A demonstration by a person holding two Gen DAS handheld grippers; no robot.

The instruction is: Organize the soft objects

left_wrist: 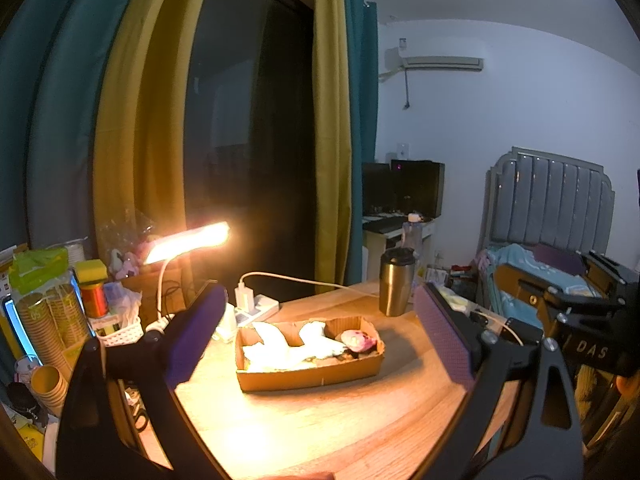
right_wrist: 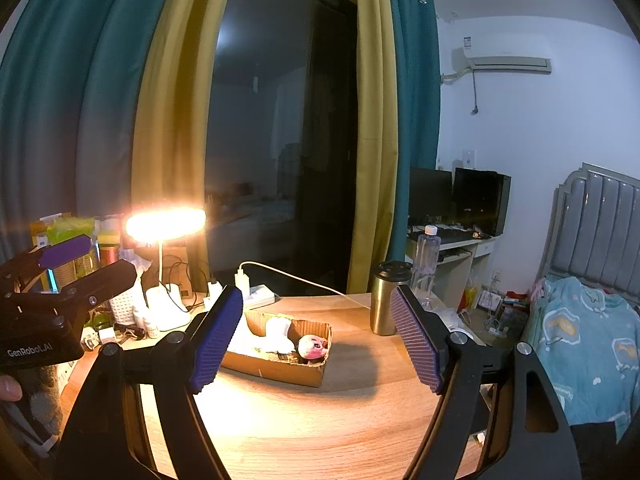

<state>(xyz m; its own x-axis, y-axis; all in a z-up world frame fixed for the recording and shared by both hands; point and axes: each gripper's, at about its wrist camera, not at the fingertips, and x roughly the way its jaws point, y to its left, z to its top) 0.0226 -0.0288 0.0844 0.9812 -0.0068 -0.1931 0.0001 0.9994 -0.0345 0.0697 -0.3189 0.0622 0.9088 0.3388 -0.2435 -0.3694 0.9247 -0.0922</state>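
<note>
Left wrist view: left gripper (left_wrist: 320, 336) spread wide, empty, above the worktop (left_wrist: 320, 412); cardboard box (left_wrist: 310, 374) of soft toys (left_wrist: 296, 344) sits mid-frame; right gripper (right_wrist: 320, 332) likewise released

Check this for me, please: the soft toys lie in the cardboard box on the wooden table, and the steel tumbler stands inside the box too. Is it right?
Not quite. The steel tumbler stands on the wooden table outside the cardboard box, to its right, as the right wrist view shows. The soft toys do lie in the box.
</note>
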